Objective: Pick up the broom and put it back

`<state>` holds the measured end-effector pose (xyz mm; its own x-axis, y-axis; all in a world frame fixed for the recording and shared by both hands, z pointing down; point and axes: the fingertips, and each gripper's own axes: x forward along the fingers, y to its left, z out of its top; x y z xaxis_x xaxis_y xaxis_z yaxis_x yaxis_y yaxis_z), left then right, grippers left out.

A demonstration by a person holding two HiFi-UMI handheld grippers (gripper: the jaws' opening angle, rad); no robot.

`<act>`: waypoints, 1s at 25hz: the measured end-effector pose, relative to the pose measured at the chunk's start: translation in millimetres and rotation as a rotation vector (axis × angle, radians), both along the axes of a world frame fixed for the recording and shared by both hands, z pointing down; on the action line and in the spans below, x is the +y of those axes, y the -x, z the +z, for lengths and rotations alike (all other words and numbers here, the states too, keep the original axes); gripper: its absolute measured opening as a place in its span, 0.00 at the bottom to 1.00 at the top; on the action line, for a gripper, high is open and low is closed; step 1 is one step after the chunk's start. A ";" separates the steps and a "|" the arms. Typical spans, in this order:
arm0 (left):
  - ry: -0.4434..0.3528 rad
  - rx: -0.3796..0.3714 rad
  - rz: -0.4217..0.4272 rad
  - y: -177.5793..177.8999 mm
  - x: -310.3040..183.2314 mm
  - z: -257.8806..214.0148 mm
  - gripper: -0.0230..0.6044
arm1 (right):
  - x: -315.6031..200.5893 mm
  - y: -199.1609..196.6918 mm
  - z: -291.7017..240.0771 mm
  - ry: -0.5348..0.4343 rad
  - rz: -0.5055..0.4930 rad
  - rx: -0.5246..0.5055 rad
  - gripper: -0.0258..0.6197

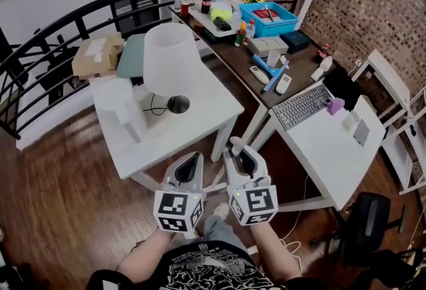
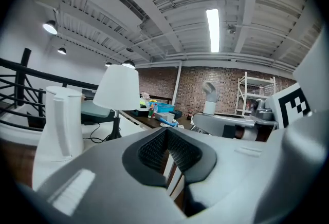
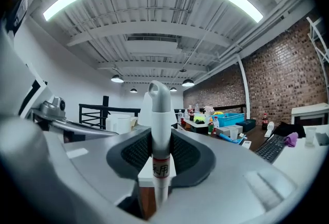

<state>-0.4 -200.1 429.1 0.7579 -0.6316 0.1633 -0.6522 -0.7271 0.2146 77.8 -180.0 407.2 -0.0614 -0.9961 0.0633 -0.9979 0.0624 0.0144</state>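
The broom shows only as its white handle with a grey hooked end (image 3: 159, 115), standing upright between the pads of my right gripper (image 3: 160, 152), which is shut on it. A small label is wrapped round the handle just below the pads. In the head view the handle's tip (image 1: 235, 144) pokes up from the right gripper (image 1: 241, 154) near the white table's front corner. My left gripper (image 1: 190, 162) is close beside it on the left. Its pads meet with nothing between them (image 2: 167, 134). The broom's head is hidden.
A white table (image 1: 200, 124) just ahead carries a white lamp (image 1: 172, 59) and a white jug (image 1: 121, 104). To the right are a white desk with a keyboard (image 1: 301, 106) and a cluttered dark counter with a blue bin (image 1: 269, 19). A black railing (image 1: 60, 26) curves behind. A black chair (image 1: 369, 225) stands at lower right.
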 end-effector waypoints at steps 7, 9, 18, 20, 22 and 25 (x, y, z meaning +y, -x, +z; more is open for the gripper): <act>0.022 -0.027 -0.139 64.0 -9.3 14.1 0.04 | -22.3 51.2 34.3 0.053 -0.095 0.002 0.19; 0.028 -0.035 -0.171 77.0 -9.7 17.5 0.04 | -27.1 64.0 42.3 0.065 -0.124 0.000 0.19; 0.046 -0.065 -0.277 122.8 -5.7 35.0 0.04 | -47.9 110.9 78.8 0.108 -0.219 0.002 0.19; 0.054 -0.072 -0.290 129.3 -6.3 38.4 0.04 | -52.6 119.3 87.7 0.124 -0.240 0.009 0.19; 0.060 -0.079 -0.300 134.4 -7.6 41.1 0.04 | -57.4 125.9 97.2 0.145 -0.255 0.010 0.18; 0.061 -0.095 -0.310 140.3 -8.2 44.3 0.04 | -63.4 134.0 109.6 0.172 -0.270 0.011 0.18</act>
<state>-140.7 -208.3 473.4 0.5107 -0.8167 0.2688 -0.8596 -0.4785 0.1792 -56.2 -243.4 516.8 -0.3203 -0.9186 0.2315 -0.9449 0.3274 -0.0081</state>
